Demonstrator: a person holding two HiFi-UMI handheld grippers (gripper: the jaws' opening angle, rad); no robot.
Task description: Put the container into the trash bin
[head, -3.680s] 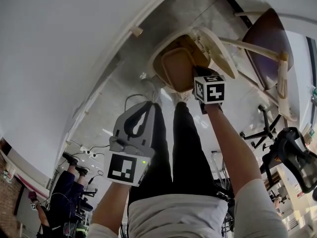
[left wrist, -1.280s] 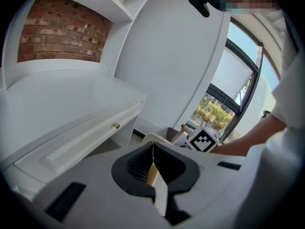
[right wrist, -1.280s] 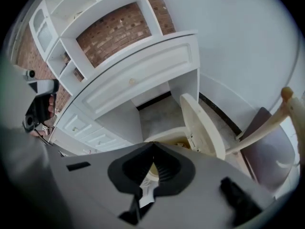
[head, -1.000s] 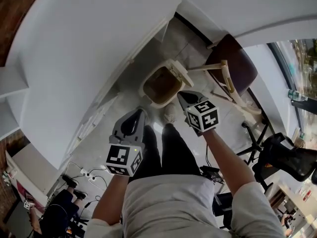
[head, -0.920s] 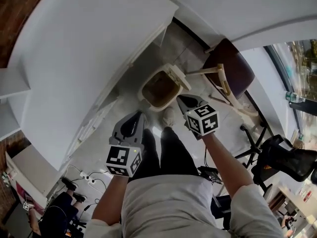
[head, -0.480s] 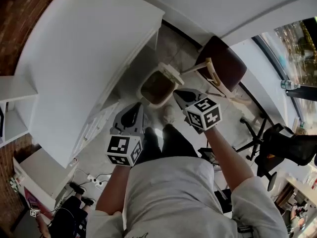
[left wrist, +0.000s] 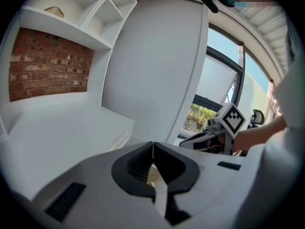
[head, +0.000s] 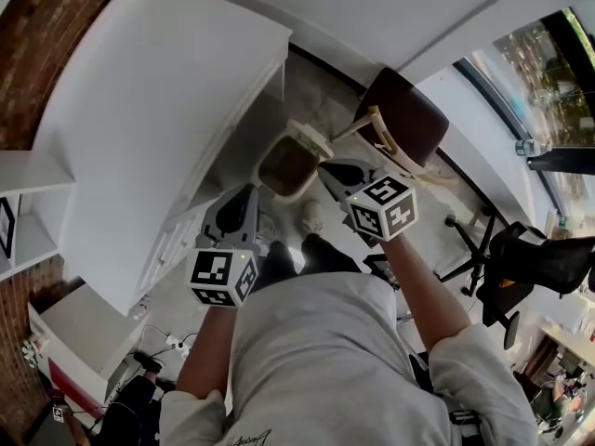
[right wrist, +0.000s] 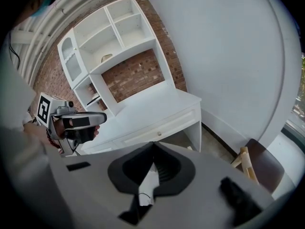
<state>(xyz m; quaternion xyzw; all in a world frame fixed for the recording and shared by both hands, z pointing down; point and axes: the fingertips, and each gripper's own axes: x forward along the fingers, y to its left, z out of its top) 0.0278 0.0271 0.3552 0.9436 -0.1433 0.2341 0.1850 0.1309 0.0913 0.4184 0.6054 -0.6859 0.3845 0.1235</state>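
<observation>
left gripper [left wrist: 152,147], right gripper [right wrist: 153,147] both closed, empty. brown container [head: 286,167] seemingly inside trash bin [head: 308,137]; likely light, thin-walled, so pinch rim.

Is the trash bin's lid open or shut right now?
Open. In the head view the trash bin shows its brown inside from above, and its lid stands tipped back at the far rim.

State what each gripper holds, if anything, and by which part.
Nothing is held: the left gripper and the right gripper each have their jaws shut together, with nothing between them.
</observation>
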